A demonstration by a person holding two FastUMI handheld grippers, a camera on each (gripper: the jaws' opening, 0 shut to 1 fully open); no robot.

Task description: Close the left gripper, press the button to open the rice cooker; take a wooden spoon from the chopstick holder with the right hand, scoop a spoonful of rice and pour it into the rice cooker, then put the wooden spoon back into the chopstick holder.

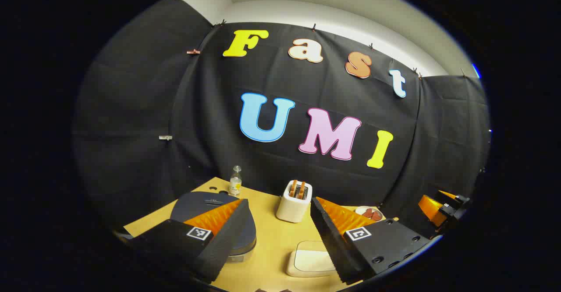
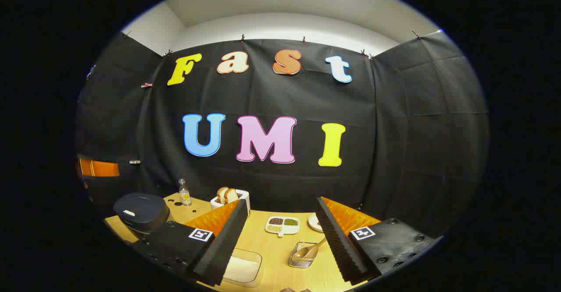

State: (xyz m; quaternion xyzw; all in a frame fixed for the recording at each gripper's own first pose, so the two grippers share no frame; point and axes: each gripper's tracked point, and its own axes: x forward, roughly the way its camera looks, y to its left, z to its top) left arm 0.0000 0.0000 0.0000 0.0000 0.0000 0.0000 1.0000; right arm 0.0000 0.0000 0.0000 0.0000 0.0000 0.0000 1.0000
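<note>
Both claws gaped wide and empty: the left claw [image 1: 276,235] over the shut rice cooker [image 1: 210,217], the right claw [image 2: 277,244] near the wire chopstick holder [image 2: 302,257]. Just behind the holder's rim leaned the wooden spoon [image 2: 309,250], probably light, stiff and smooth; best pinched mid-handle. The rice container [image 2: 241,268] sat left of the holder on the table [image 2: 271,257].

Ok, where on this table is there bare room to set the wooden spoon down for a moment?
Bare wood shows between the rice cooker and the toaster, running forward to the rice container. Another patch lies between the rice container and the wire chopstick holder. The back right is crowded: divided grain dish, plate, holder with the wooden spoon.
</note>
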